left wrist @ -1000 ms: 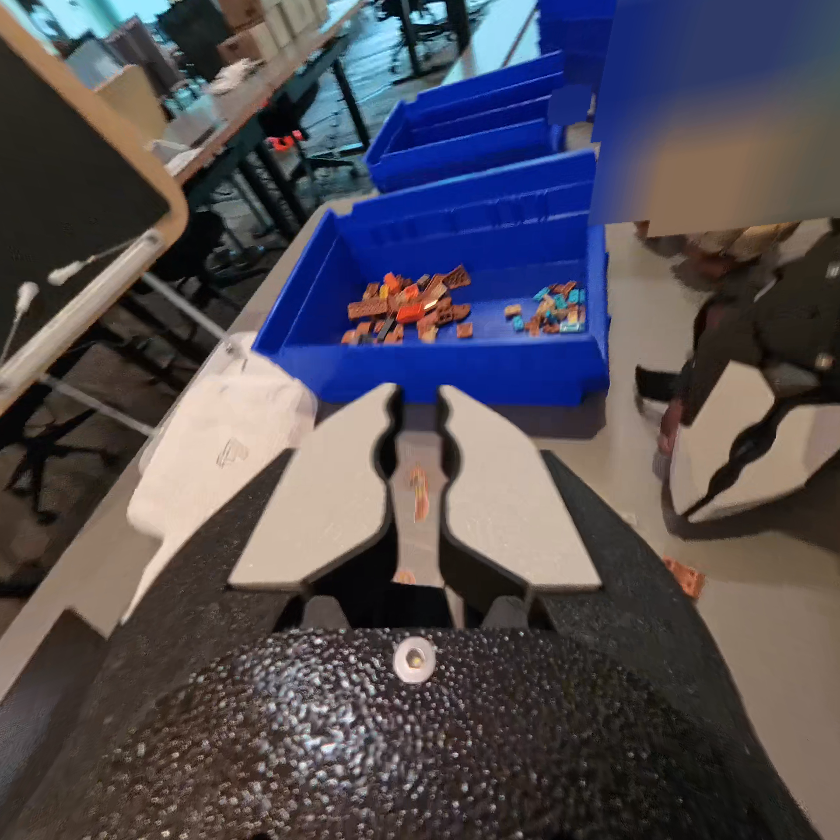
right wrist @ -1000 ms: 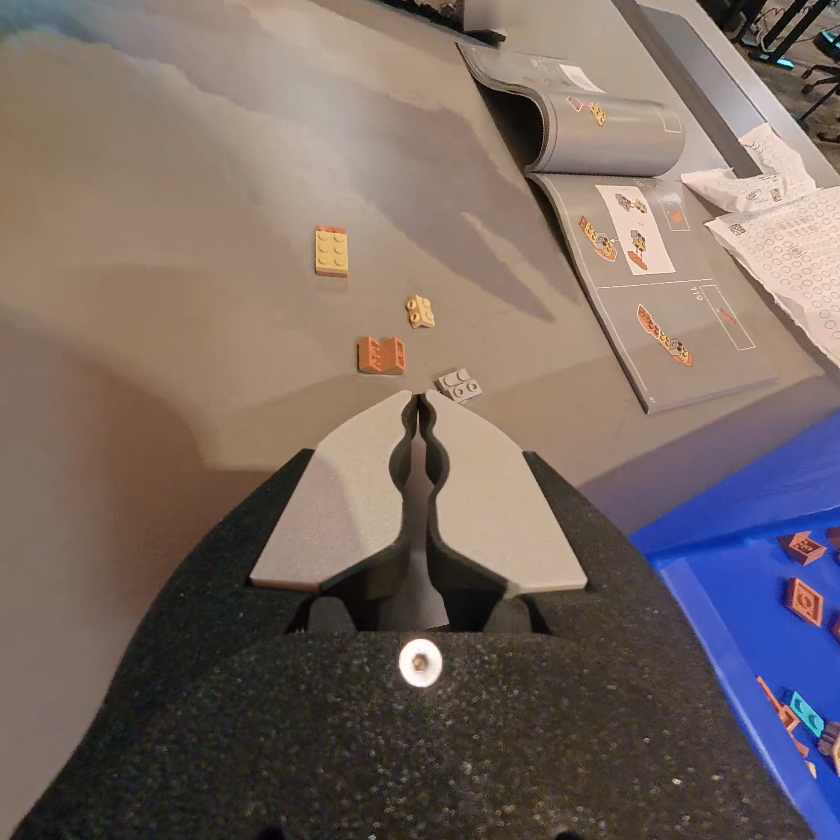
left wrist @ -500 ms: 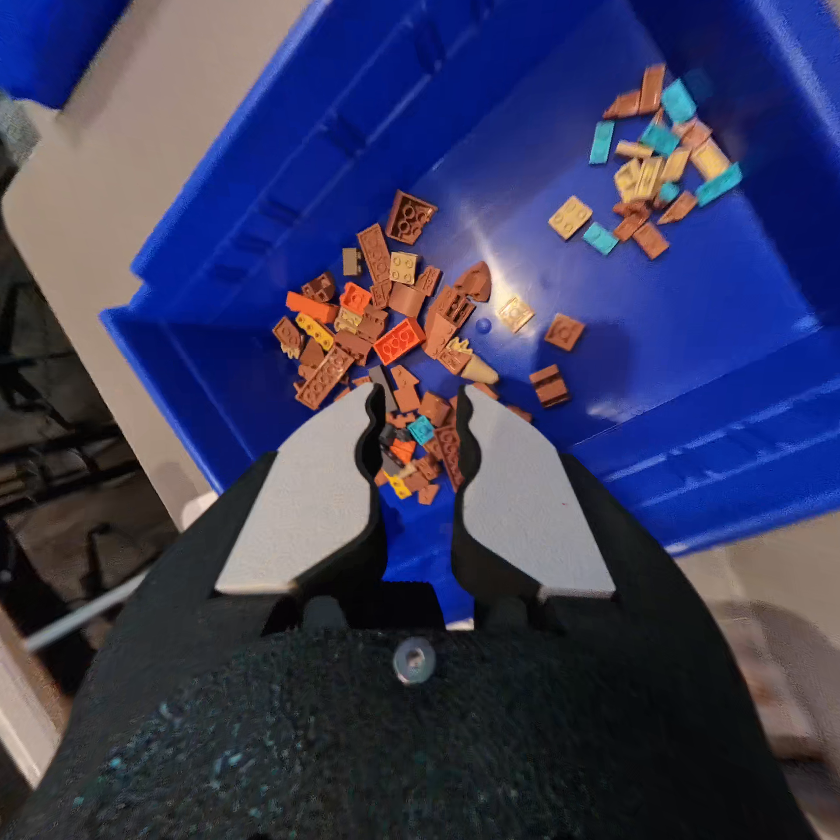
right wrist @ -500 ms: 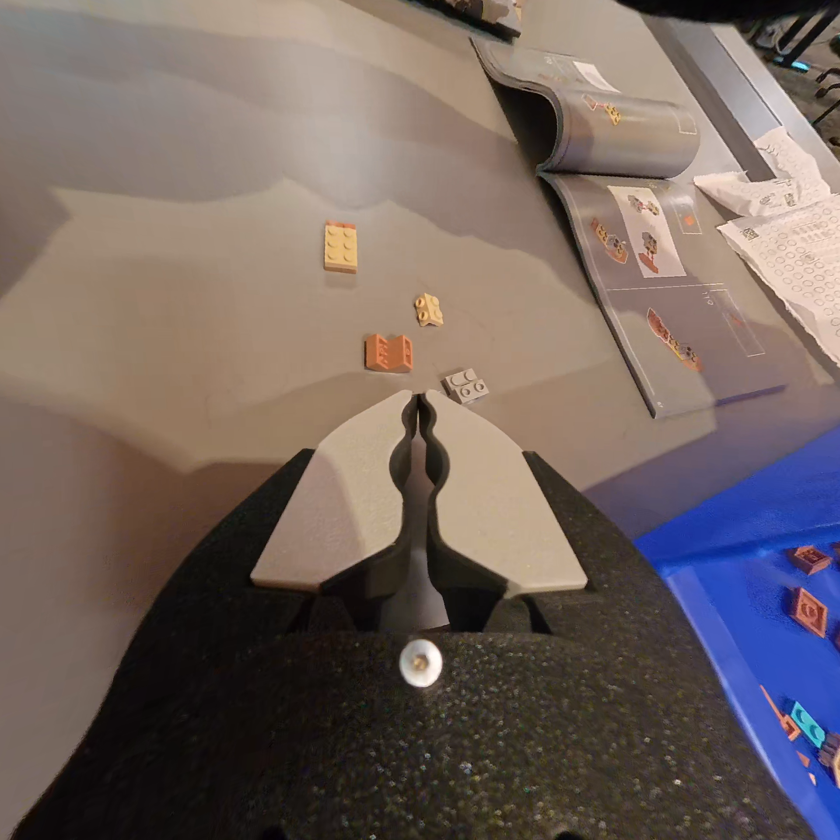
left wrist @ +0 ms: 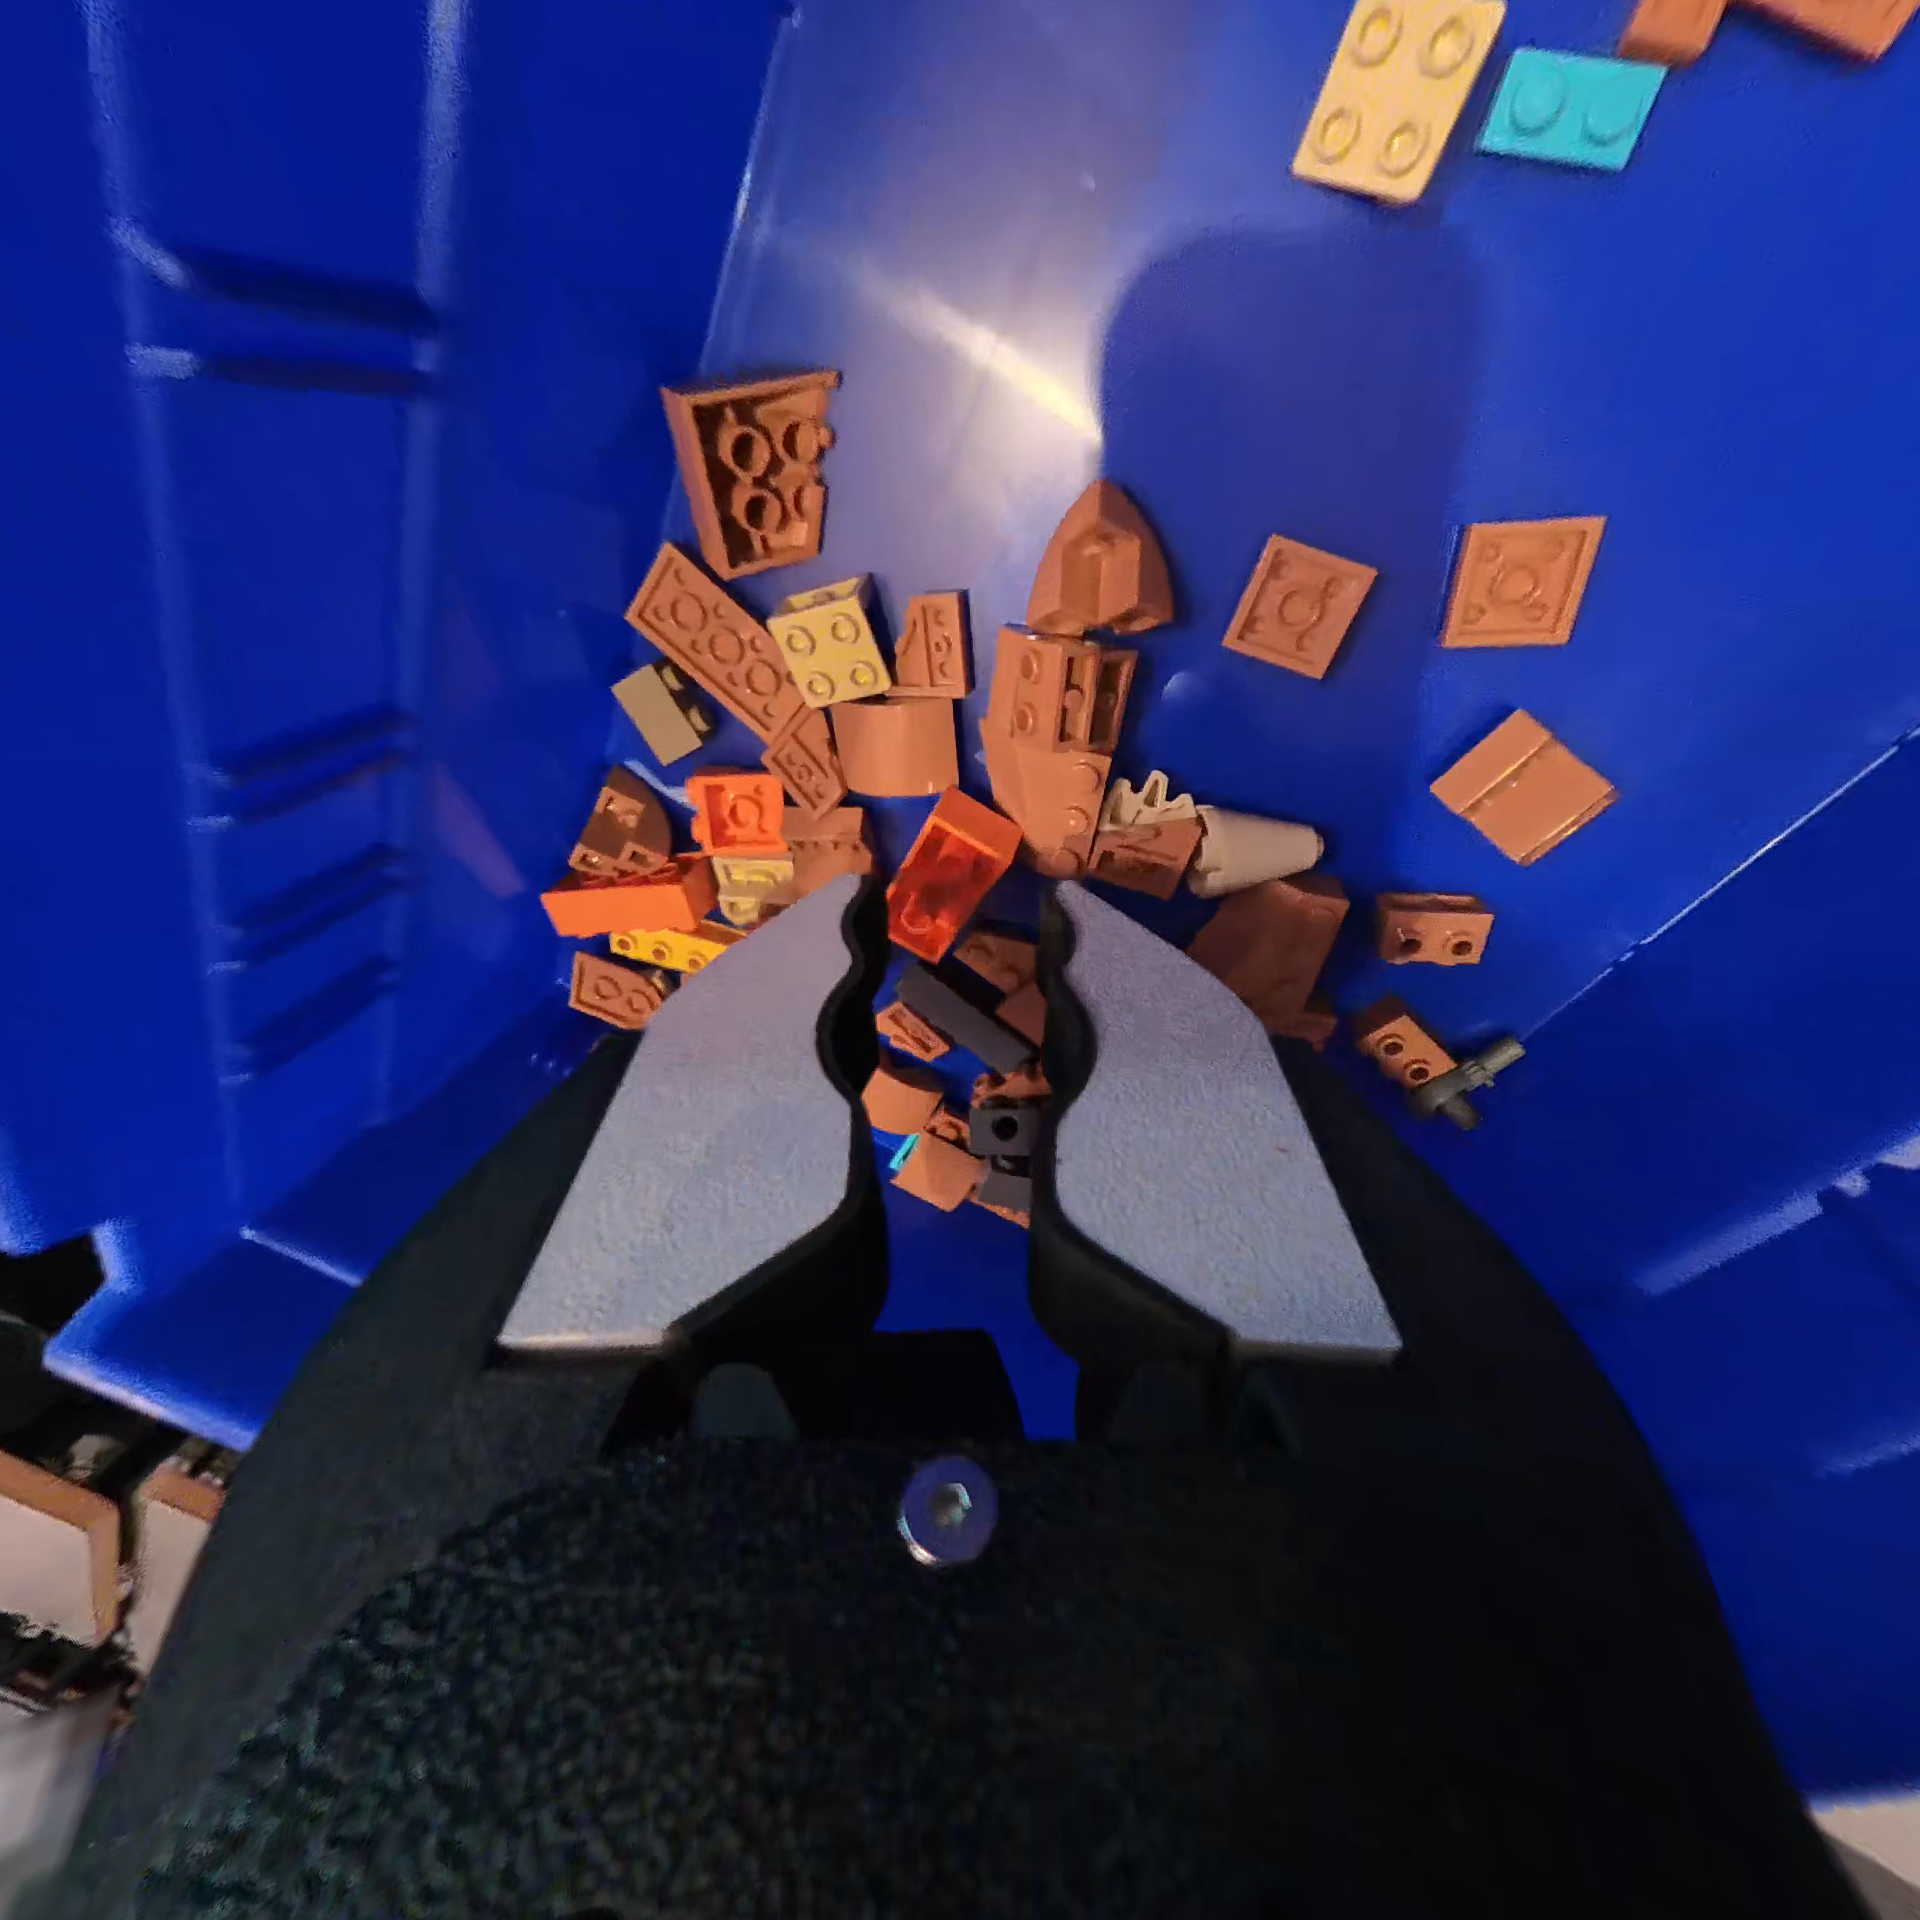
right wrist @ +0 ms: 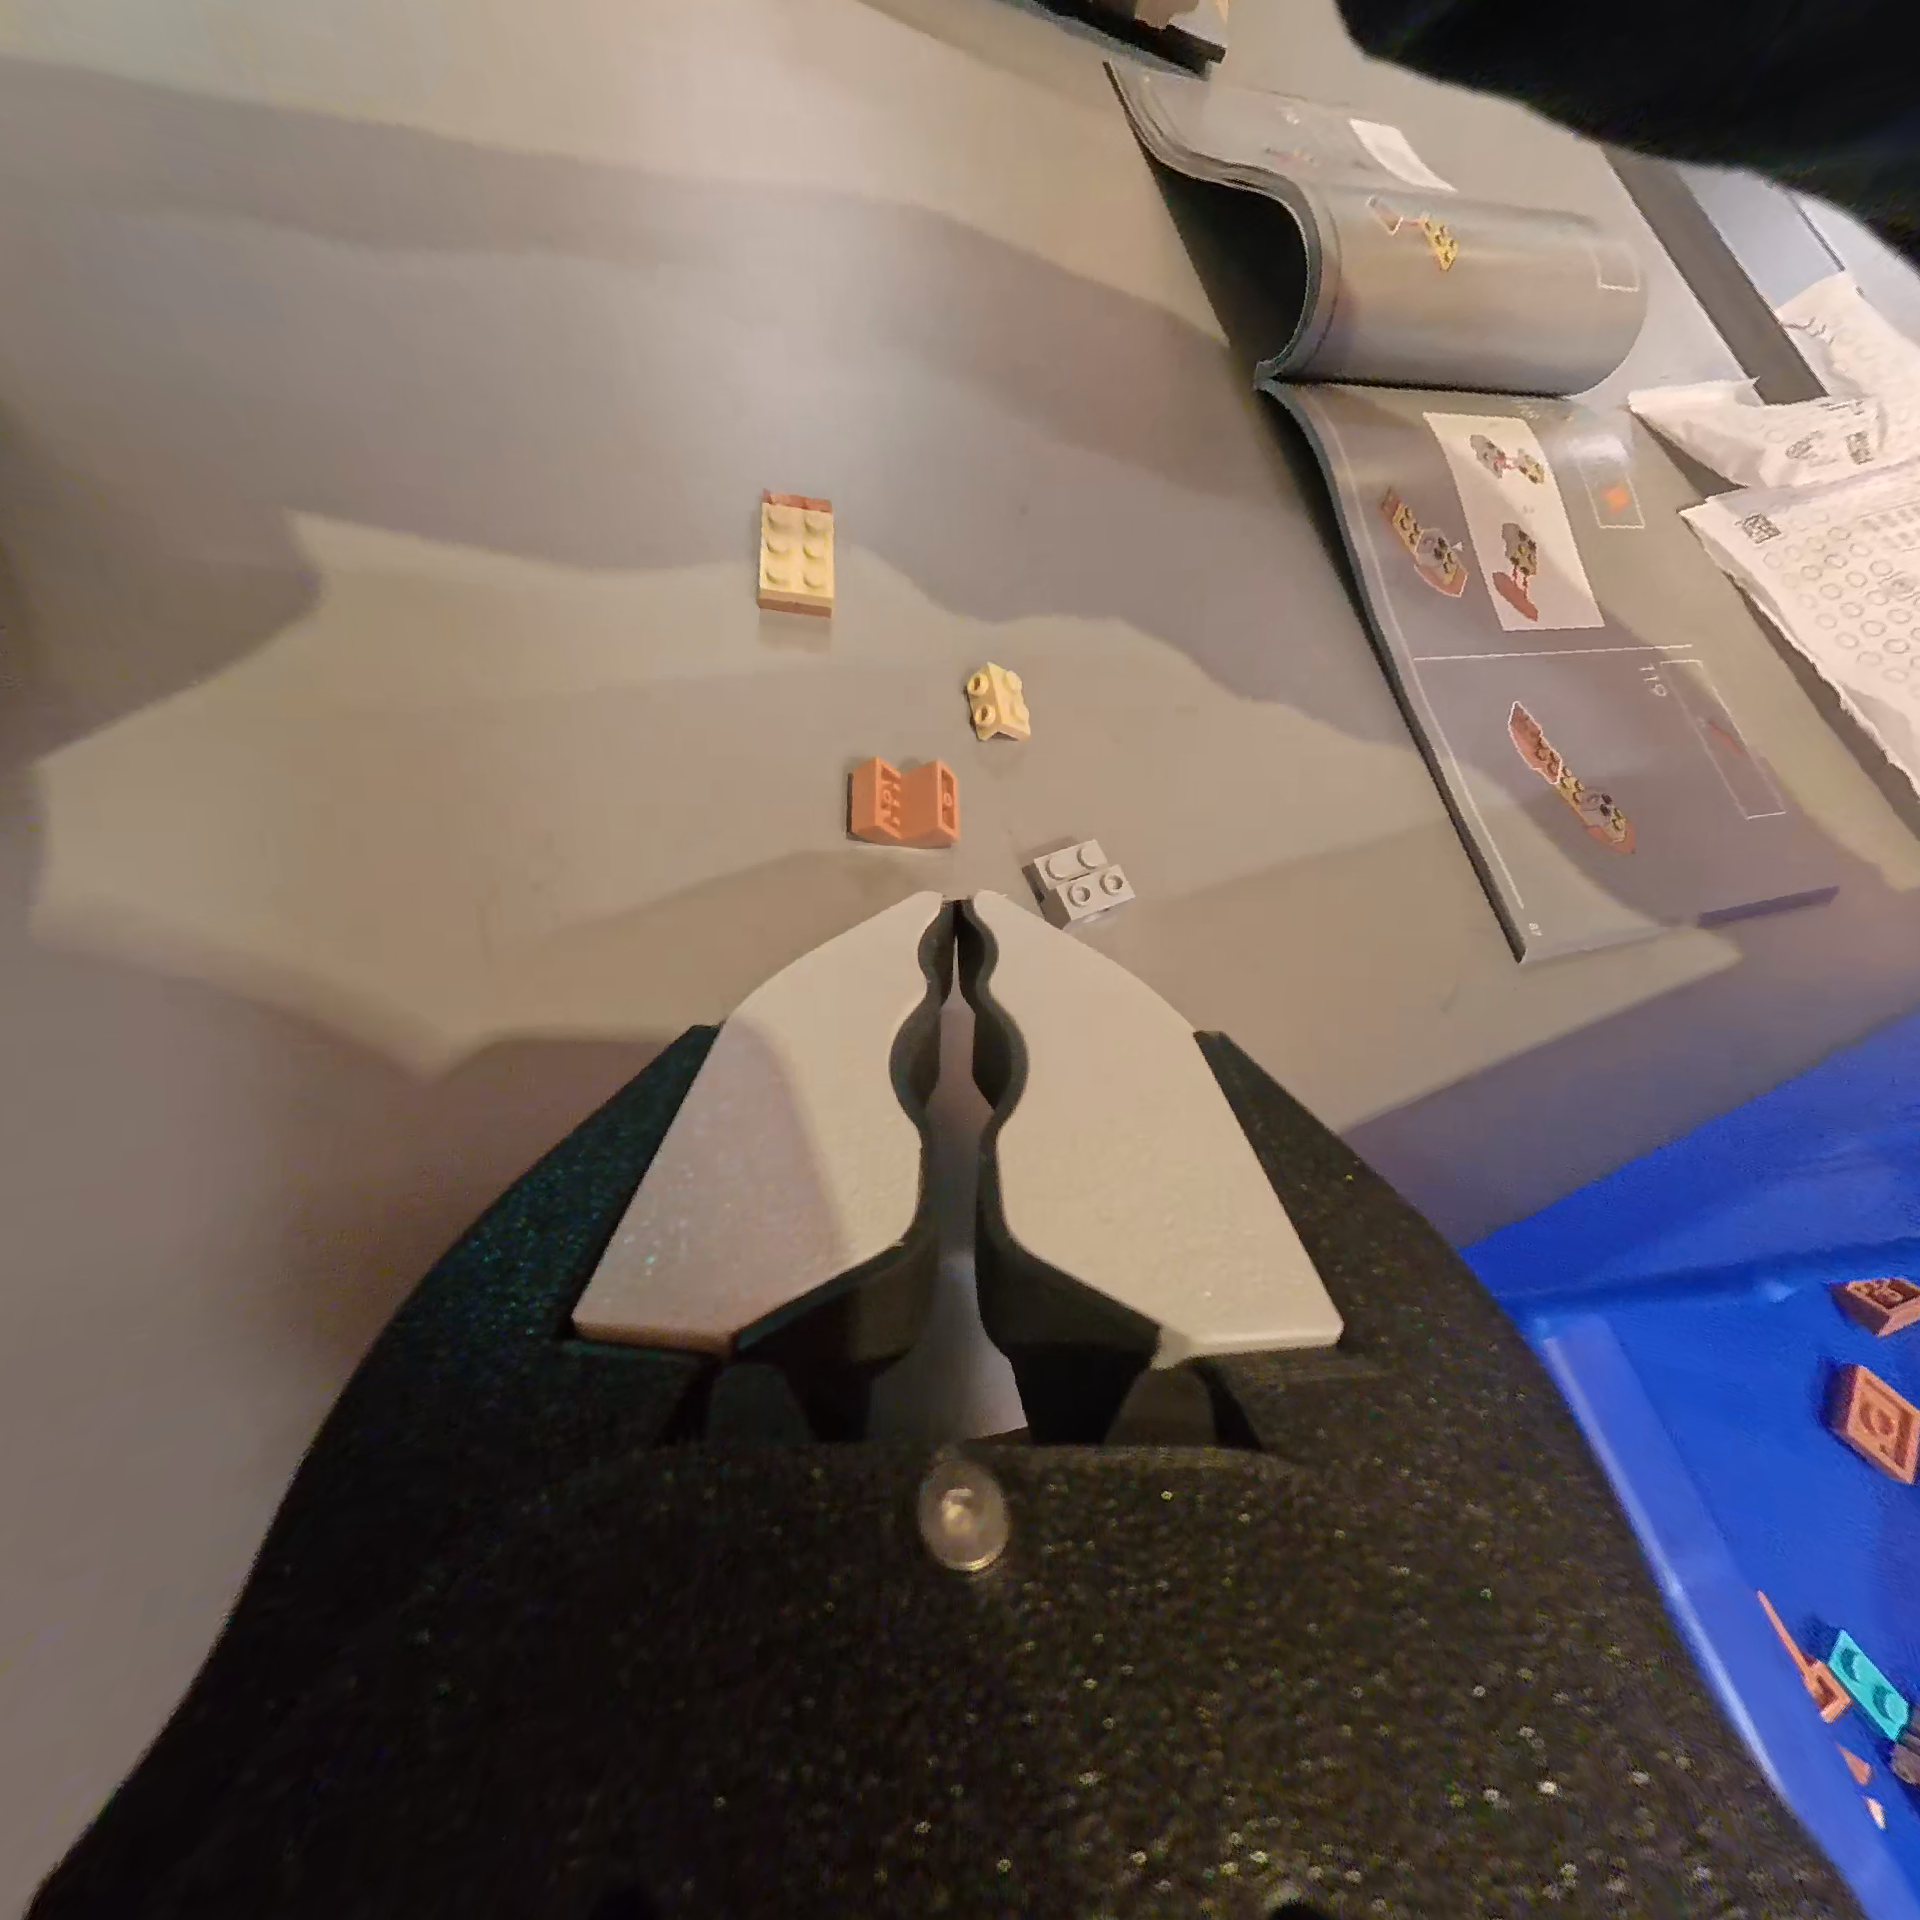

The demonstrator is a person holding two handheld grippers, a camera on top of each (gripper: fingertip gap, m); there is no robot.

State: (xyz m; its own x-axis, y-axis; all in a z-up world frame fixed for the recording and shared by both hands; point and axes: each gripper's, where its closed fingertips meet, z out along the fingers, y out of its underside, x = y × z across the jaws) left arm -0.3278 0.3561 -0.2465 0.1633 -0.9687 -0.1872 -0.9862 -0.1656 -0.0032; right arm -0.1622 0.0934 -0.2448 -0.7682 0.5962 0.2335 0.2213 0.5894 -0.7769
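Left claw (left wrist: 956, 914) apart over brick pile (left wrist: 883, 790), translucent orange brick (left wrist: 951, 883) between its tips.

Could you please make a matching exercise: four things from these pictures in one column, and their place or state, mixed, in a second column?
1. left gripper
2. right gripper
3. tan plate
4. open booklet

A. lies farthest ahead on the grey table, of the loose bricks
B. jaws apart, above the brick pile in the blue bin
C. lies to the right of the loose bricks
D. jaws closed, nothing between

Pairs: 1-B, 2-D, 3-A, 4-C
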